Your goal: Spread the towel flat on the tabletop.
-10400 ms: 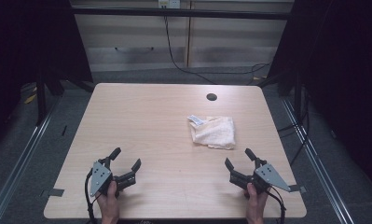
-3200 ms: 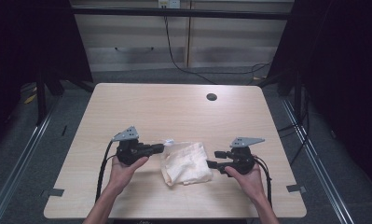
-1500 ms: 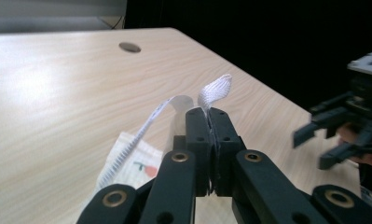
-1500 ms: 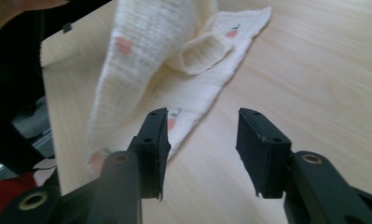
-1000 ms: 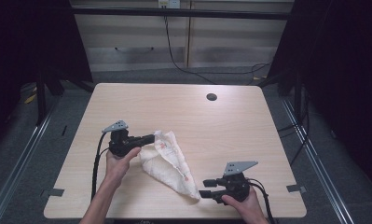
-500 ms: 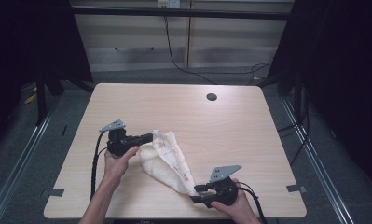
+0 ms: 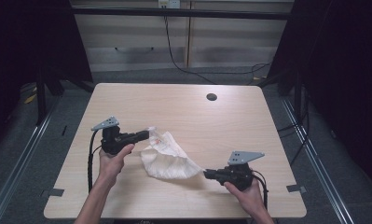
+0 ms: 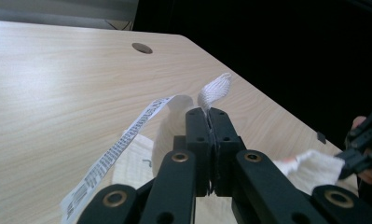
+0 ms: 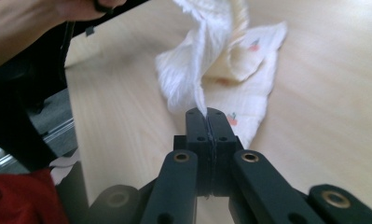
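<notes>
Table (image 7: 174, 112) — light wood-grain top with rounded corners, standing on a grey floor (image 7: 32, 154). Round dark cable hole (image 7: 211, 97) near the far edge, right of centre; it also shows in the left gripper view (image 8: 141, 48). Beyond the table, a pale cabinet front (image 7: 141, 42) with a dark bar (image 7: 183, 13) across its top. A black cable (image 7: 174, 56) hangs down in front of it and runs along the floor. Metal rails (image 7: 16, 168) flank the table on both sides — small grey tape marks (image 7: 295, 188) beside its near corners.
</notes>
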Motion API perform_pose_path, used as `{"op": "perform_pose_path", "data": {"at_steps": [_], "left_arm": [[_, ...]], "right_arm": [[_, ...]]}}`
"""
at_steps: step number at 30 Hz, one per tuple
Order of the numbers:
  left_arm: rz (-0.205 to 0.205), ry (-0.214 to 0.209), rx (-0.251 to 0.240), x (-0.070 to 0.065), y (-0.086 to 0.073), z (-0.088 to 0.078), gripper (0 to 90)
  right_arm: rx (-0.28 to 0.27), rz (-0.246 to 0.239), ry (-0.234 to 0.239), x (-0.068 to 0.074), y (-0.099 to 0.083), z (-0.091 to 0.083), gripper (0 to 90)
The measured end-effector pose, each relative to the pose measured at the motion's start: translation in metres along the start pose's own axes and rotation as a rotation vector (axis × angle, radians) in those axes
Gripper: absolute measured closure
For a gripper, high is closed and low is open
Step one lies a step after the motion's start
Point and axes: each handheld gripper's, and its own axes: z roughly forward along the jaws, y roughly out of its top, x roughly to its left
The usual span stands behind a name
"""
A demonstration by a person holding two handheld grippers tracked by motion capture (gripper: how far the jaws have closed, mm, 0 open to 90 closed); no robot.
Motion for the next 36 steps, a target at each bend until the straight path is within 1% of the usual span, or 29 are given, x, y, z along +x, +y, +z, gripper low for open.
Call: {"op": "perform_pose_path", "data": {"at_steps": [2,5,6,11,14,16,17,19,20,21,24,27,28,29,31,34,36], "left_arm": [[0.009,0.004,0.001,-0.002,0.003,-0.002,88.6],[0.025,0.002,-0.01,-0.005,0.009,-0.006,88.7],[0.023,-0.001,-0.018,-0.006,0.011,-0.007,88.7],[0.045,0.003,-0.033,-0.012,0.025,-0.013,88.7],[0.045,0.002,-0.045,-0.014,0.033,-0.015,88.6],[0.059,0.006,-0.052,-0.017,0.041,-0.015,88.6],[0.064,0.007,-0.053,-0.018,0.045,-0.016,88.7],[0.074,0.005,-0.055,-0.022,0.052,-0.016,88.7],[0.084,0.014,-0.055,-0.023,0.056,-0.017,88.7],[0.087,0.017,-0.062,-0.024,0.06,-0.019,88.7],[0.08,0.034,-0.092,-0.024,0.072,-0.025,88.7],[0.099,0.044,-0.099,-0.026,0.083,-0.028,88.7],[0.094,0.039,-0.107,-0.027,0.085,-0.028,88.7],[0.099,0.042,-0.112,-0.028,0.089,-0.029,88.7],[0.107,0.049,-0.123,-0.031,0.096,-0.029,88.7],[0.101,0.05,-0.141,-0.032,0.104,-0.03,88.7],[0.103,0.051,-0.139,-0.032,0.108,-0.03,88.7]], "right_arm": [[-0.022,-0.001,-0.021,-0.004,0.007,-0.007,89.7],[-0.053,-0.005,-0.04,-0.011,0.022,-0.019,89.7],[-0.058,-0.011,-0.048,-0.013,0.027,-0.023,89.8],[-0.089,-0.027,-0.08,-0.023,0.05,-0.038,89.8],[-0.103,-0.034,-0.097,-0.029,0.064,-0.046,89.8],[-0.101,-0.044,-0.111,-0.032,0.074,-0.049,89.8],[-0.099,-0.047,-0.105,-0.034,0.079,-0.049,89.8],[-0.077,-0.066,-0.117,-0.035,0.089,-0.049,89.7],[-0.075,-0.07,-0.119,-0.035,0.093,-0.049,89.8],[-0.08,-0.071,-0.116,-0.036,0.097,-0.05,89.8],[-0.097,-0.075,-0.134,-0.041,0.112,-0.054,89.8],[-0.109,-0.08,-0.148,-0.046,0.123,-0.059,89.8],[-0.112,-0.081,-0.154,-0.047,0.127,-0.061,89.8],[-0.116,-0.082,-0.155,-0.048,0.129,-0.062,89.8],[-0.106,-0.091,-0.176,-0.05,0.138,-0.062,89.8],[-0.112,-0.097,-0.184,-0.053,0.149,-0.065,89.8],[-0.147,-0.079,-0.164,-0.056,0.155,-0.069,89.8]]}}
